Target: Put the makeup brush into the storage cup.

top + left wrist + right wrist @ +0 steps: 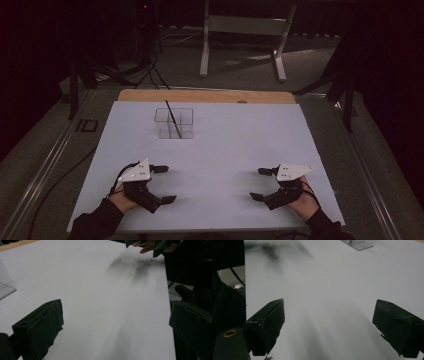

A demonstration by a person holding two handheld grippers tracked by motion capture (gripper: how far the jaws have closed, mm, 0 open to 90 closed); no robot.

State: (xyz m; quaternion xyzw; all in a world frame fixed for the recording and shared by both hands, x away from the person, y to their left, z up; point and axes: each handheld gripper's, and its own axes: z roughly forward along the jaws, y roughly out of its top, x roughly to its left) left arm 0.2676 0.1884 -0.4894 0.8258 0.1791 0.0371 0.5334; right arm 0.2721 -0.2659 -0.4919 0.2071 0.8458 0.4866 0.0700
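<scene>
A clear plastic box (174,123) with a divider stands toward the far left-middle of the white table sheet (210,150). A thin black stick (173,119) leans inside it, its top poking out. My left gripper (165,184) rests near the front left of the sheet, open, nothing between its jaws. My right gripper (260,183) sits near the front right, open and empty too. In the left gripper view the box's corner (5,285) shows at the left edge and the other gripper (142,243) at the top. The right gripper view catches the box (359,243) at its top.
The white sheet covers a wooden tabletop (205,95) whose far edge shows. Cables (135,70) and a white desk frame (245,35) stand on the floor beyond. A metal rail (45,165) runs along the left side. The person's dark sleeves (95,222) enter from below.
</scene>
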